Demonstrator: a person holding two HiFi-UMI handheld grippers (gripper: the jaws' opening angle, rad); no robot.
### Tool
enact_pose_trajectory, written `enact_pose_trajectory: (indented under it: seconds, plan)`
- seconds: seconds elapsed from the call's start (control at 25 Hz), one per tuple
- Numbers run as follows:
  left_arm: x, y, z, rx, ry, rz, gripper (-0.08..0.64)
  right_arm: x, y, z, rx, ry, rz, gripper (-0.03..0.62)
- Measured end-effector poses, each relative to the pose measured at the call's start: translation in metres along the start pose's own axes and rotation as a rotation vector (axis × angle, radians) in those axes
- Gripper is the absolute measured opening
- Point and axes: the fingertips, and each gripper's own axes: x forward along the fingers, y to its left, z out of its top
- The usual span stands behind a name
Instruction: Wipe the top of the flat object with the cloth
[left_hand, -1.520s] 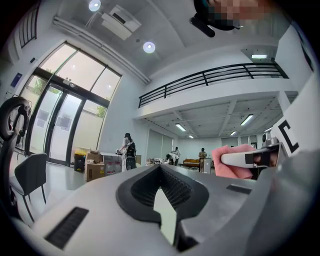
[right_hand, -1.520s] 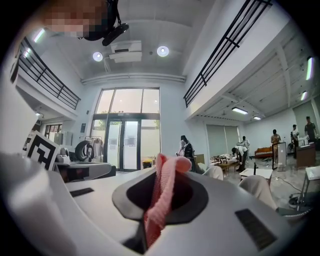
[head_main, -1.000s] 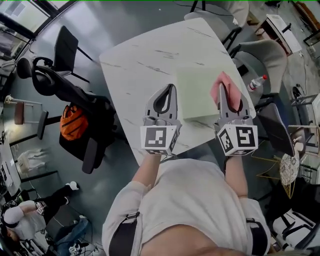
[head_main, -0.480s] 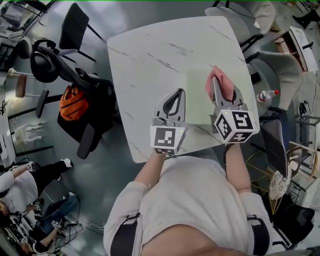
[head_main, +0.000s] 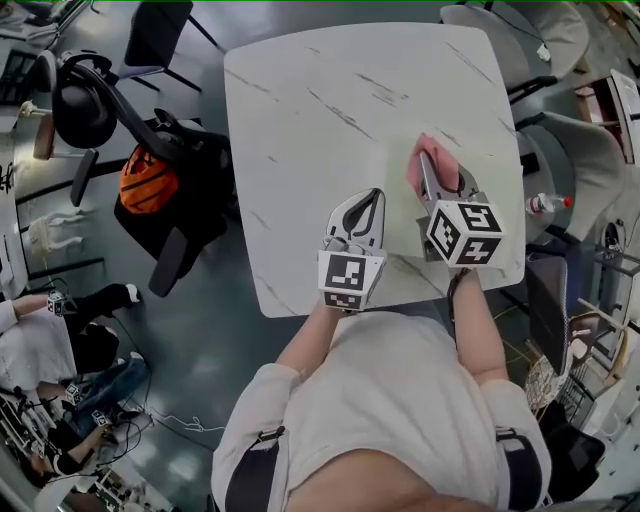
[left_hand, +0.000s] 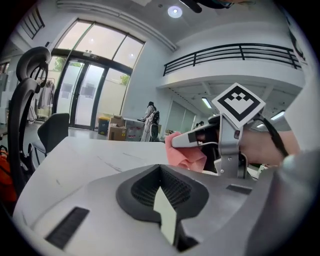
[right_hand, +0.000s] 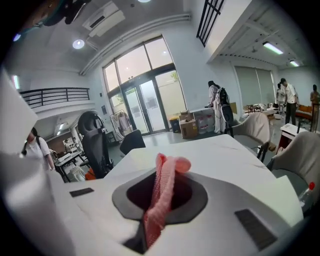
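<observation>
A pale green flat sheet (head_main: 398, 205) lies on the white marble table (head_main: 330, 90) near its front edge. My left gripper (head_main: 374, 194) is shut on the sheet's near left edge, and a green sliver (left_hand: 165, 220) shows between its jaws (left_hand: 160, 167). My right gripper (head_main: 424, 162) is shut on a pink cloth (head_main: 421, 168) and holds it over the sheet's right part. In the right gripper view the cloth (right_hand: 165, 187) hangs bunched from the closed jaws (right_hand: 162, 167). The left gripper view shows the right gripper (left_hand: 200, 137) with the cloth (left_hand: 184, 155) close by.
A black office chair (head_main: 85, 105) and an orange bag (head_main: 148, 182) stand left of the table. More chairs (head_main: 590, 140) and a bottle (head_main: 546, 203) are on the right. People sit on the floor at lower left (head_main: 50, 350). The table's front edge (head_main: 400, 295) runs just before my grippers.
My right gripper has slid left with the pink cloth, across the sheet and closer to the left gripper. The left gripper keeps its hold on the sheet's edge.
</observation>
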Motion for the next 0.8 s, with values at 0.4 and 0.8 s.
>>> enact_pose_trajectory:
  seconds: [0.4,0.8]
  plan:
    - [0.01,-0.005,-0.046,-0.05,0.111,0.001,0.014,0.056,0.007,-0.039,-0.034,0.218,0.036,0.028]
    - [0.018,-0.018,-0.069,-0.064,0.162,-0.034,0.014,0.077,0.008,-0.056,-0.158,0.316,-0.017,0.028]
